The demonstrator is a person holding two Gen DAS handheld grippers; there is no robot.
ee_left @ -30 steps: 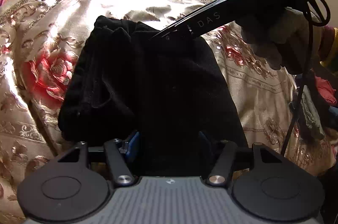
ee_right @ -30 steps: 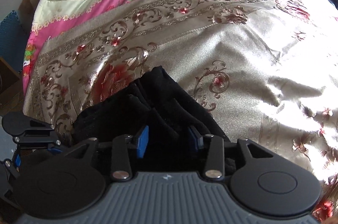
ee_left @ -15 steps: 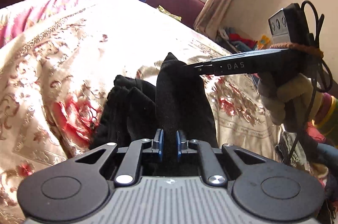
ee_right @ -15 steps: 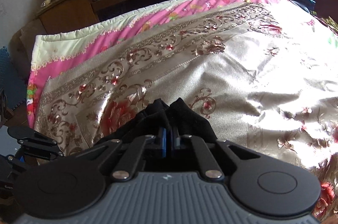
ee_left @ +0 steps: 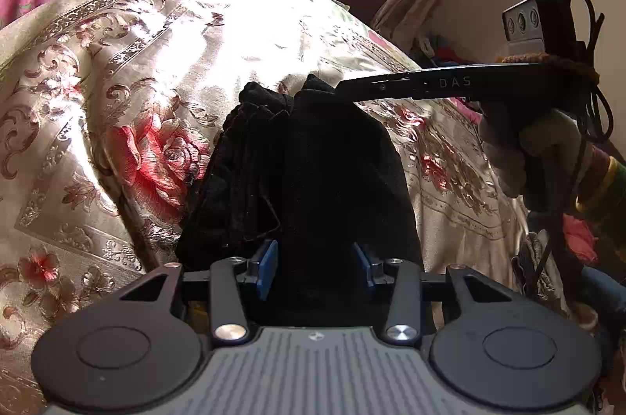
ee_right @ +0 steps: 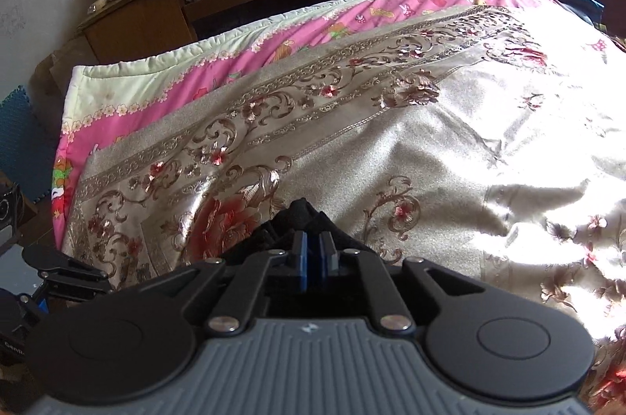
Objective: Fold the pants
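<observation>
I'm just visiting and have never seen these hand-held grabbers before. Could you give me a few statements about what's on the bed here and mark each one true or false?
1. The pants are black. True.
2. The pants lie spread out flat across the whole bedspread. False: they are bunched into a narrow pile near the grippers.
3. The bedspread is shiny, with red flowers. True.
4. The left gripper is pinched tight on the cloth. False: its jaws are opening, with black cloth between them.
5. The right gripper reaches the far end of the pants. True: its jaws are opening, and a little black fabric peeks past them.
</observation>
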